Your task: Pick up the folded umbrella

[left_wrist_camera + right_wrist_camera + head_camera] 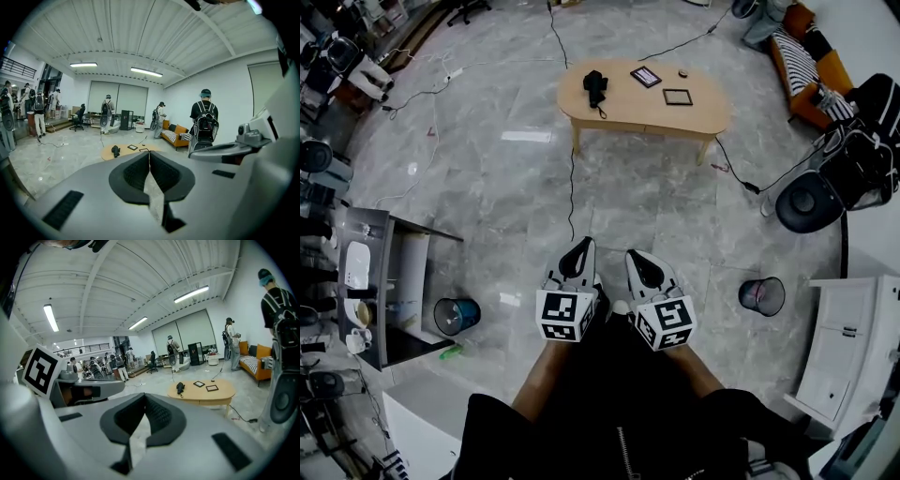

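Head view: the black folded umbrella [595, 89] lies at the left end of the oval pale-wood desk [703, 117], well apart from both tongs across the grey marble floor [487, 197]. The left tongs [577, 255] and right tongs [644, 267] sit side by side at the waist, probably just carried for the approach.

Left gripper view: its jaws meet with nothing between them, pointing deskward.

Right gripper view: its jaws are likewise together and empty, with the umbrella ahead.

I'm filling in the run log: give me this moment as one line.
stage: pre-grasp | left gripper: shut, empty | right gripper: shut, empty | folded umbrella: lying on wooden table, untouched, far ahead
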`<action>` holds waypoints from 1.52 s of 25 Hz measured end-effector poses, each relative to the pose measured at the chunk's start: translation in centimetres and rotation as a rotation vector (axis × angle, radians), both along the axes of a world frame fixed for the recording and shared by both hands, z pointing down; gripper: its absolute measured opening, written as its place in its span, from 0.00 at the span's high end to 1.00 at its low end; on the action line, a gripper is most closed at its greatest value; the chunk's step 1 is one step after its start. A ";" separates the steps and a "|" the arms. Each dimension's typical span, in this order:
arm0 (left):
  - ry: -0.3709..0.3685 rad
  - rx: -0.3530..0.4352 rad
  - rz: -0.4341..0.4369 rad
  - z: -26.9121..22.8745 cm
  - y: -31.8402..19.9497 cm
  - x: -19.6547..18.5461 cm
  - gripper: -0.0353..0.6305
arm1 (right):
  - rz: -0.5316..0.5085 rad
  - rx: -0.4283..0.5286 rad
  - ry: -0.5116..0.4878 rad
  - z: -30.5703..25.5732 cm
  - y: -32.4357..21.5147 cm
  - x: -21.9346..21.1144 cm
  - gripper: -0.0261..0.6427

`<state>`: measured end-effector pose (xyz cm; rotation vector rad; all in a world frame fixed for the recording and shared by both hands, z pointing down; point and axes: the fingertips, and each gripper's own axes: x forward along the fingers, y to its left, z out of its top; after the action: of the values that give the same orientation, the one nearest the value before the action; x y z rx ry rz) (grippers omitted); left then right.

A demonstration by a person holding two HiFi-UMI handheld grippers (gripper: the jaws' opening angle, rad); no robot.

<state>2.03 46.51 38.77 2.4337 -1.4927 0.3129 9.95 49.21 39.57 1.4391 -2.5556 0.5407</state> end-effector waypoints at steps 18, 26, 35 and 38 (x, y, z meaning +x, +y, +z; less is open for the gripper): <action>-0.001 0.005 0.067 0.8 -9.0 -2.4 0.92 | 0.026 -0.010 0.075 0.4 -8.5 -3.2 0.94; 0.011 0.010 0.089 1.1 -12.5 -4.5 0.92 | 0.070 -0.012 0.074 0.4 -11.8 -4.8 0.94; 0.024 0.014 0.113 0.9 -14.6 -6.8 0.92 | 0.112 -0.003 0.079 0.2 -13.8 -7.4 0.94; 0.025 0.013 0.123 1.0 -14.7 -7.0 0.92 | 0.124 -0.006 0.082 0.3 -13.8 -7.7 0.94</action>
<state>-4.99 31.76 39.77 2.5355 -1.3412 0.2970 2.29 35.38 39.83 1.5914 -2.4125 0.4958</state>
